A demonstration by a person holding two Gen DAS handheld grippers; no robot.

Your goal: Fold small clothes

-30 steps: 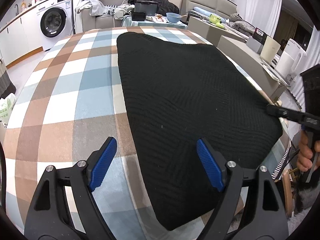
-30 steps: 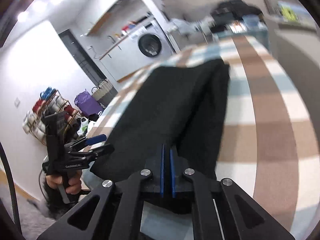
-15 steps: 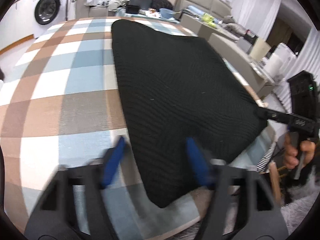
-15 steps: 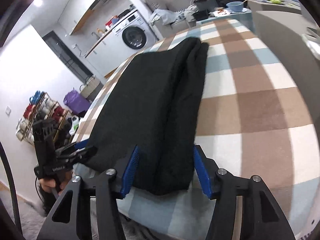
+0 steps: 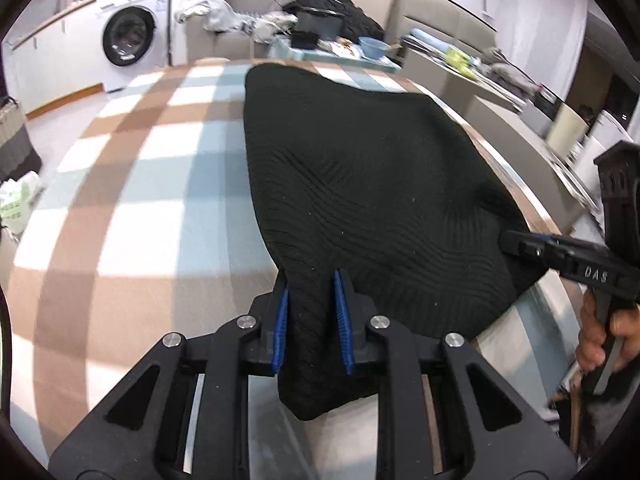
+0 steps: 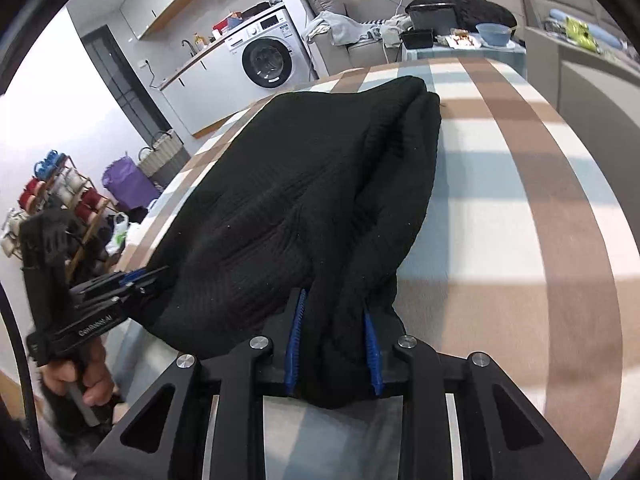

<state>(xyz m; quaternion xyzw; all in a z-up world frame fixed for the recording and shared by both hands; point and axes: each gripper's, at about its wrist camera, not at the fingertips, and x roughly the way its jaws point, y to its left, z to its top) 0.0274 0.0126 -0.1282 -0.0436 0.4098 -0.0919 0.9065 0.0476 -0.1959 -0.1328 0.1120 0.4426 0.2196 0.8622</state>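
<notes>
A black ribbed knit garment [image 5: 360, 184] lies folded lengthwise on the checked tablecloth [image 5: 152, 208]. My left gripper [image 5: 311, 280] is at its near left corner. Its jaws are closing, and the cloth is bunched between the blue pads [image 5: 282, 320], which press on it. My right gripper [image 6: 334, 304] is at the near right corner, where two folded layers meet. Its jaws are closing too, with a thick bunch of the garment [image 6: 304, 184] squeezed between them. Each gripper shows in the other's view, held by a hand: the right gripper [image 5: 520, 242] and the left gripper [image 6: 148, 276].
The table edge runs just below both grippers. Behind the table are a washing machine [image 5: 128, 36], a sofa with loose clothes [image 5: 208, 8] and a side table with a blue bowl [image 5: 374, 44]. A shelf rack [image 6: 60, 192] and a purple bag [image 6: 124, 180] stand on the floor to the left.
Both grippers moved forward onto the garment's near corners. The left jaws narrowed from wide open onto the cloth. The right jaws, shut a second ago, opened and then narrowed around the folded edge.
</notes>
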